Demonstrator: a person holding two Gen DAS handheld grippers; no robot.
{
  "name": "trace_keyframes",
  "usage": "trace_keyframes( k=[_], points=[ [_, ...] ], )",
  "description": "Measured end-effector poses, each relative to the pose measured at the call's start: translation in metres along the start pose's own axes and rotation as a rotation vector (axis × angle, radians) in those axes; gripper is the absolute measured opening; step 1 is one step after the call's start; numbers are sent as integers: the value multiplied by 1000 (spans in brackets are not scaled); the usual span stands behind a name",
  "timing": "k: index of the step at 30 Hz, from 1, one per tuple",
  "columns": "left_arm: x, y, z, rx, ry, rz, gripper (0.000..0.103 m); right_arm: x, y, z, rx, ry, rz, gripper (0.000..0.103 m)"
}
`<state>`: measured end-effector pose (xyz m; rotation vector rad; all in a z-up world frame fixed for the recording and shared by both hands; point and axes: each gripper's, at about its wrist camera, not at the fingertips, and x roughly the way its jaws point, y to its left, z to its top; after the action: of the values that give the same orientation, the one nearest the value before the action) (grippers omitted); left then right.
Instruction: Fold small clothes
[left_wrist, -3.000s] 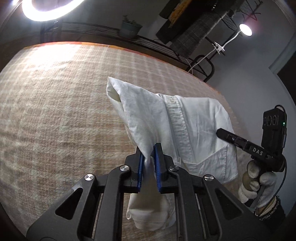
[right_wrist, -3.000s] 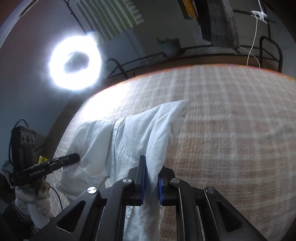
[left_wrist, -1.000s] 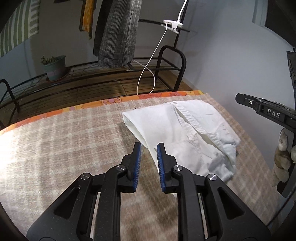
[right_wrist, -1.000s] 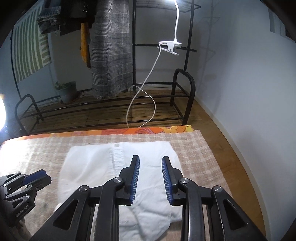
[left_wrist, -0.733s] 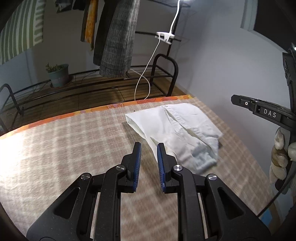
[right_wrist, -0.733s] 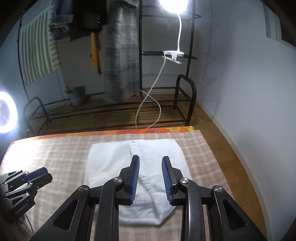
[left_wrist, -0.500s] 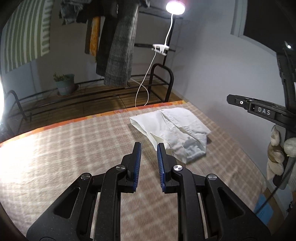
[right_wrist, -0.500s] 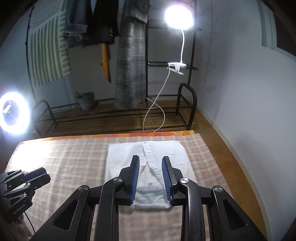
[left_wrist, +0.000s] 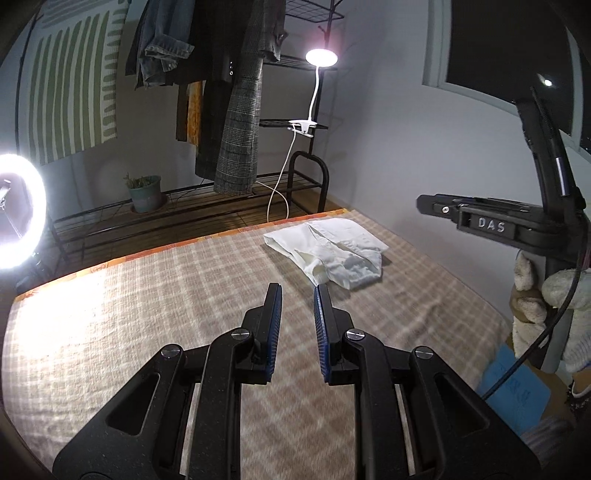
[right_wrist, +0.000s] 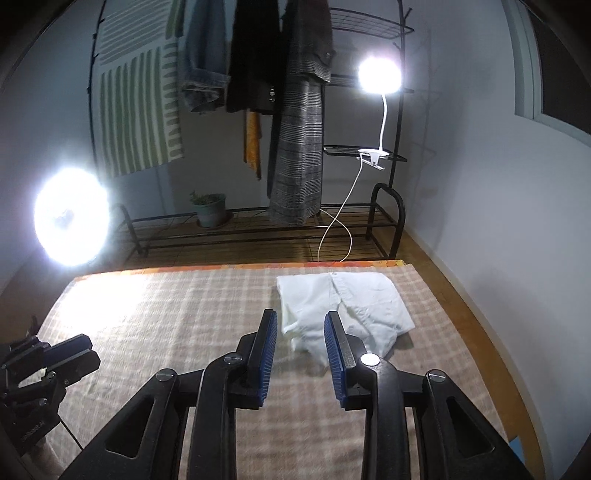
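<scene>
While both grippers, left (left_wrist: 297, 291) and right (right_wrist: 300, 320), gaped empty, the folded shirt (right_wrist: 341, 304) lay beyond them, its near hem partly hidden.

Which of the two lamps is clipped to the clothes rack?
The small round lamp on the white gooseneck, clipped to the rack's shelf at the right. The ring light stands separately at the left, beyond the checked cloth.

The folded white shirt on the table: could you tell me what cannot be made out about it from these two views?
- Right wrist view: the white shirt's near edge is hidden behind the right gripper.
- Left wrist view: its far side is hidden by its own folds; the left gripper covers none of it.
- Both views: underside and inner layers unseen; buttons too small.
</scene>
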<state>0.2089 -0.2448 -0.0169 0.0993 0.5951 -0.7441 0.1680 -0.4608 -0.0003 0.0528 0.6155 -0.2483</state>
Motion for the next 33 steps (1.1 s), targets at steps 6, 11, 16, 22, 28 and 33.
trace_keyframes(
  k=[6,11,16,22,28,33],
  points=[
    [-15,2,-29,11,7,-8,47,-9,20,-27,15,-16,-27,44],
    [-11,4,-45,44,44,12,59,-16,36,-35,-15,-51,-64,65],
    [-8,9,-54,25,70,16,72,-21,43,-39,-25,-89,-83,79],
    [-8,3,-61,63,66,56,88,-19,50,-47,-30,-91,-75,103],
    [-10,-1,-66,118,61,98,96,-15,53,-51,-47,-83,-117,103],
    [-10,-2,-66,138,69,126,98,-15,51,-51,-21,-87,-108,103]
  ],
)
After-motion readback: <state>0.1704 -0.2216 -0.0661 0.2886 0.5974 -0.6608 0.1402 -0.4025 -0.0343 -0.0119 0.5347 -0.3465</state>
